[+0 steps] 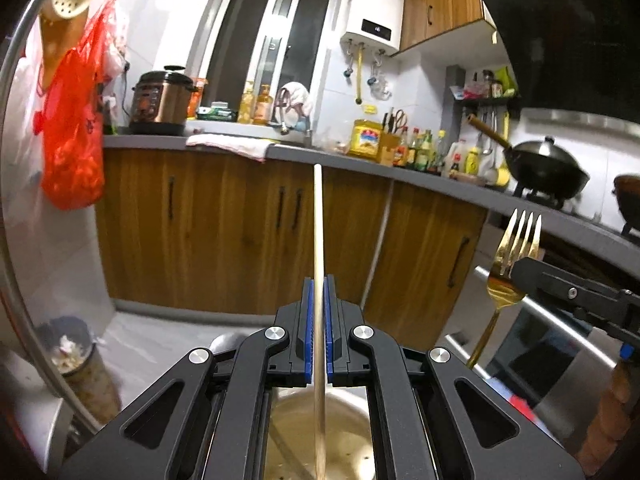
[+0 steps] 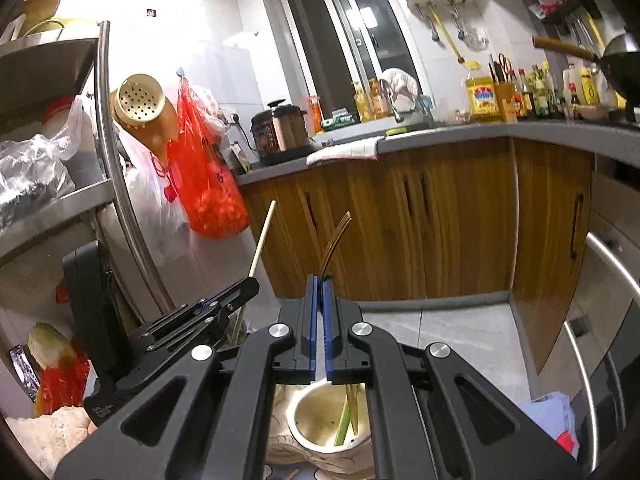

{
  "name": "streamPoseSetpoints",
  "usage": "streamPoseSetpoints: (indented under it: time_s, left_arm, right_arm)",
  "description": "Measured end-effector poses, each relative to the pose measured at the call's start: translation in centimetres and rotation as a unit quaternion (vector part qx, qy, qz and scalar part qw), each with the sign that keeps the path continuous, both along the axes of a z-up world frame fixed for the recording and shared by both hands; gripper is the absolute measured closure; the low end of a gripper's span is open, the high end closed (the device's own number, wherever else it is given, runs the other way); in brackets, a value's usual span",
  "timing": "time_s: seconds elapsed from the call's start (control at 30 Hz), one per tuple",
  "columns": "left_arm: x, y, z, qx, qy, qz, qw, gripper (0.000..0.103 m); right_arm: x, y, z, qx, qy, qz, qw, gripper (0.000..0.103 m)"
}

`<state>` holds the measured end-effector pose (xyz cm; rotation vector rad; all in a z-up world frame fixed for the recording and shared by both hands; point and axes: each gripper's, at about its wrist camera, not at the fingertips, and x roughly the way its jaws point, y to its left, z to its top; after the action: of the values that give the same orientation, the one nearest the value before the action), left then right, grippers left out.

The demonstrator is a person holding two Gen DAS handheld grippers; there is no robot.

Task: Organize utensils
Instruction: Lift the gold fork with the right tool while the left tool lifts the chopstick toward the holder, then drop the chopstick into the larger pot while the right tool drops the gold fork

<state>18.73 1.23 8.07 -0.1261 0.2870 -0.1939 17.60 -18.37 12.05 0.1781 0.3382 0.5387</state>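
Note:
My left gripper [image 1: 319, 280] is shut on a pale wooden chopstick [image 1: 318, 224] that stands upright between the blue pads, its lower end over a metal pot [image 1: 320, 432]. My right gripper [image 2: 320, 280] is shut on a gold fork [image 2: 335, 240], tines up, handle reaching down into a cream ceramic utensil holder [image 2: 308, 420]. In the left wrist view the fork [image 1: 514, 248] and the right gripper [image 1: 520, 268] are at the right. In the right wrist view the left gripper [image 2: 252, 284] and the chopstick [image 2: 262, 240] are at the left.
A wooden cabinet run under a grey counter [image 1: 360, 168] lies ahead, with a pressure cooker [image 1: 162, 98], bottles and a wok [image 1: 546, 168]. A red bag [image 1: 74, 132] and a steel rack [image 2: 108, 160] are at the left. A bin [image 1: 76, 356] stands on the floor.

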Motion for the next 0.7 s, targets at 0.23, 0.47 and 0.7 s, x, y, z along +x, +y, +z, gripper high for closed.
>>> streamPoseSetpoints:
  time_s: [0.23,0.47,0.7]
  left_arm:
    - [-1.5,0.1,-1.5,0.000,0.006,-0.021,0.9998,0.098]
    - [-2.6,0.0,-2.6,0.022,0.054,-0.058,0.9966,0.098]
    - [-1.8,0.7,-2.9,0.019,0.115,-0.080,0.9899,0.098]
  right_arm:
    - [-0.3,0.0,-2.0,0.001,0.018,0.015,1.000,0.100]
    - [-0.5,-0.2,-2.9,0.004,0.027,0.020,0.999,0.100]
    - [-0.4,-0.9,-3.0,0.014,0.033,0.011,0.999,0.100]
